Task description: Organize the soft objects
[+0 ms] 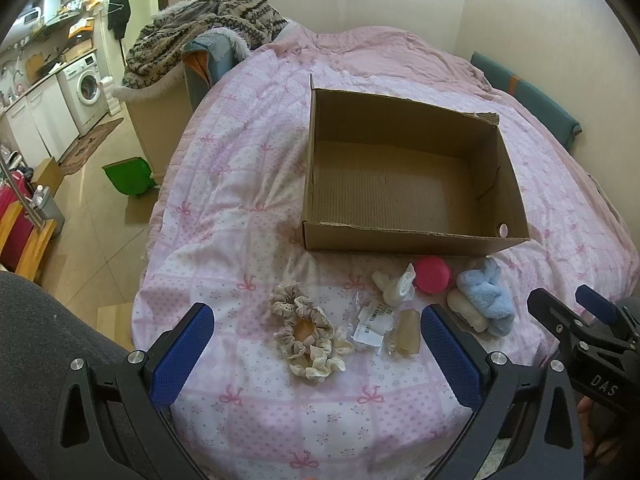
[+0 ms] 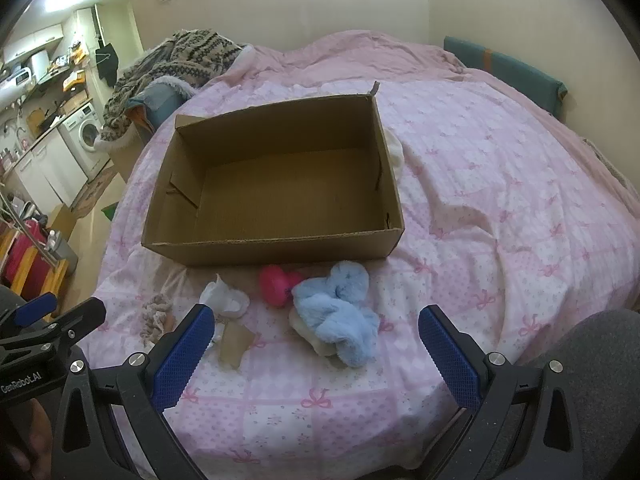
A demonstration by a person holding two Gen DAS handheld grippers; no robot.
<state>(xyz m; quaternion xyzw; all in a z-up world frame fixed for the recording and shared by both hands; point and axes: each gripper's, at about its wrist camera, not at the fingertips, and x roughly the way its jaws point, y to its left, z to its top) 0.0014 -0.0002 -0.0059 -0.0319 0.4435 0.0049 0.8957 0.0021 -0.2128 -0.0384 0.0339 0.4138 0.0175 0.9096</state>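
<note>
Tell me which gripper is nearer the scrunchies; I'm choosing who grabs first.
Left. The left gripper frames the scrunchies between its open jaws; the right gripper sits off to their right, over the blue plush.

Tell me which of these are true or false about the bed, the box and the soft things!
1. The cardboard box is empty. True.
2. The blue fluffy item is inside the box. False: it lies on the bedspread in front of the box.
3. The left gripper is squeezing the scrunchies. False: its jaws are wide open above them.
4. A pink round item sits near the box's front wall. True.
5. The right gripper is open and holds nothing. True.
</note>
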